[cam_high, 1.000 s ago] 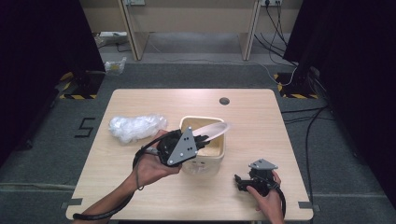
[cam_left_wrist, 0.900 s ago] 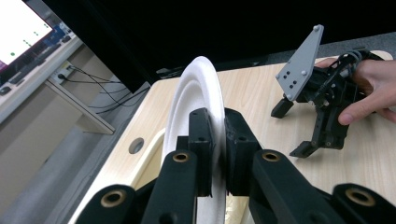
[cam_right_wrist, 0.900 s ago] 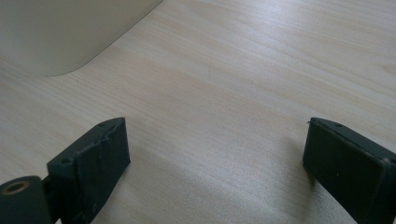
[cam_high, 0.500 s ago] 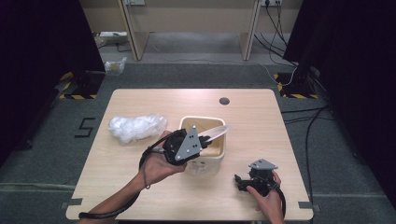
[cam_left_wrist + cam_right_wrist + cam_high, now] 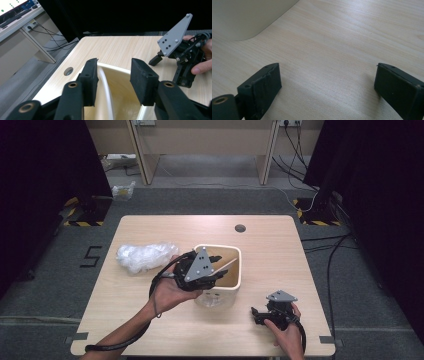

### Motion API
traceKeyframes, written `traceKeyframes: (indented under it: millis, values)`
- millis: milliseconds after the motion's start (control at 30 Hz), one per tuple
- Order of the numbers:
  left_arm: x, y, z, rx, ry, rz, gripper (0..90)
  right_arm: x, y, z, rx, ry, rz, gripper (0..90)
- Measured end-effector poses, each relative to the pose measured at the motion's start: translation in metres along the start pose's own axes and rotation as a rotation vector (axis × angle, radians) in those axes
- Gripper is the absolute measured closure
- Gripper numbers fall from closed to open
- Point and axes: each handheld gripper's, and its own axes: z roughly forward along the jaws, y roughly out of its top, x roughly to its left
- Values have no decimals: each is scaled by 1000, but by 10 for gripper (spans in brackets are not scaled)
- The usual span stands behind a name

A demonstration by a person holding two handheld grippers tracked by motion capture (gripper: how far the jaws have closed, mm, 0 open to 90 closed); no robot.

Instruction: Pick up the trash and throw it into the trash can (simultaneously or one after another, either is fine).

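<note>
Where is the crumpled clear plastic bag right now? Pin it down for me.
In the high view, the crumpled plastic bag lies on the table's left half, just left of the cream bin and beside the left gripper.

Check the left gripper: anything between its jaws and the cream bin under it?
Nothing visible. The left gripper hangs over the near rim of the cream bin, its jaws just opened and nothing between them but a thin pale film draped over that rim. The crumpled plastic lies apart, on the table beside the bin.

Only legible mark: digit "5" [image 5: 91,256] on grey floor [image 5: 45,285], left of table [image 5: 280,245].
</note>
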Motion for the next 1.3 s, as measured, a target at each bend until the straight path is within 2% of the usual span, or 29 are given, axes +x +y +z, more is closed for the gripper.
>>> traceKeyframes:
  millis: [167, 433, 633, 900, 933, 1033, 1233, 1300]
  values:
    - [7, -4, -6, 4, 13, -12, 527, 0, 0, 0, 0, 0, 0, 75]
    - [18, -18, -9, 17, 27, -52, 498, 0, 0, 0, 0, 0, 0, 74]
    - [34, -27, -19, 26, 67, -79, 478, 0, 0, 0, 0, 0, 0, 74]
    - [67, -58, -40, 40, 150, -170, 470, 0, 0, 0, 2, 0, 0, 75]
    - [74, -67, -44, 46, 166, -190, 468, 0, 0, 0, 2, 0, -1, 75]
    - [80, -76, -48, 48, 173, -210, 466, 0, 0, 0, 2, 0, 2, 74]
    - [95, -102, -54, 87, 188, -268, 457, 0, 0, 0, 1, 0, -1, 74]
    - [99, -110, -54, 94, 194, -273, 453, 0, 0, 0, 2, 0, 1, 74]
